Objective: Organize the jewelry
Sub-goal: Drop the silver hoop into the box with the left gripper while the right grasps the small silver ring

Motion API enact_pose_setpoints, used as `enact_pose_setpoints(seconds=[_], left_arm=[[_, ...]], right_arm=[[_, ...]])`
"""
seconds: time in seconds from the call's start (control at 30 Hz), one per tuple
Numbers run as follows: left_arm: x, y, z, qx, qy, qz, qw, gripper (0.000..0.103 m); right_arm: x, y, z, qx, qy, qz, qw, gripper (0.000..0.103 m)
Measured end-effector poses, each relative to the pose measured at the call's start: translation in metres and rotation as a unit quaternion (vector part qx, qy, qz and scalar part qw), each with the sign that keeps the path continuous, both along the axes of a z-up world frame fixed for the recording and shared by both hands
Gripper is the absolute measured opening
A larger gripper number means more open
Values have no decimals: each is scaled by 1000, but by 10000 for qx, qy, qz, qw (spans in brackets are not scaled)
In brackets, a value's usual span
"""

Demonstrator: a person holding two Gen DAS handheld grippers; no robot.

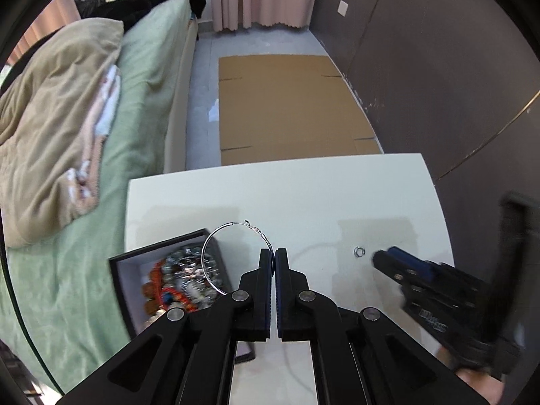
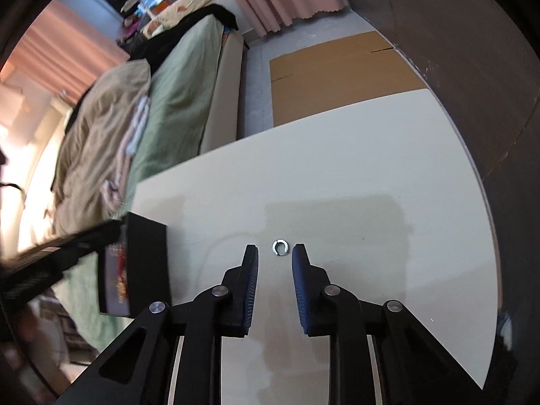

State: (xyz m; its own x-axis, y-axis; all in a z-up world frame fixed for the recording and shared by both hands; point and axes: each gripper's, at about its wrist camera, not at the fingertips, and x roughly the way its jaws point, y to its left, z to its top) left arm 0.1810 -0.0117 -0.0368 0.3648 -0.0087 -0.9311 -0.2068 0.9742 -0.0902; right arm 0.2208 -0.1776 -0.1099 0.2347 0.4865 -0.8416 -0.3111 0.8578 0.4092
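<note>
Left gripper point(image 1: 273, 253) jaws pinching hoop earring point(image 1: 216, 256) above jewelry box point(image 1: 128, 270); right gripper point(image 2: 275, 256) jaws spread, flanking small ring point(image 2: 279, 247) on worktop point(image 2: 337, 168).

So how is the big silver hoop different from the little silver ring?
The hoop is much bigger and thinner than the ring. The hoop is pinched in the shut left gripper, up over the jewelry box; the ring lies loose on the white table, ahead of the open right gripper. Both are shiny silver circles.
</note>
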Motion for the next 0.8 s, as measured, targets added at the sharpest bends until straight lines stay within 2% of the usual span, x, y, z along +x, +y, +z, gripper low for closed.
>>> enact_pose_setpoints(seconds=[0.27, 0.57, 0.7, 0.77, 0.8], left_arm=[[-25, 18, 22, 234, -156, 152, 9995, 1], [-47, 40, 11, 212, -32, 348, 9992, 1], [-53, 47, 7, 177, 22, 400, 9990, 1], [-55, 51, 4, 127, 57, 419, 9990, 1], [-55, 52, 2, 114, 72, 417, 9990, 1]], right_arm=[[-7, 35, -8, -888, -421, 205, 9950, 22], [-9, 48, -10, -1456, -685, 87, 9869, 22], [-16, 56, -9, -1875, -864, 279, 9781, 11], [-17, 52, -7, -1763, -782, 272, 9808, 2], [-17, 50, -7, -1676, -707, 267, 9830, 2]])
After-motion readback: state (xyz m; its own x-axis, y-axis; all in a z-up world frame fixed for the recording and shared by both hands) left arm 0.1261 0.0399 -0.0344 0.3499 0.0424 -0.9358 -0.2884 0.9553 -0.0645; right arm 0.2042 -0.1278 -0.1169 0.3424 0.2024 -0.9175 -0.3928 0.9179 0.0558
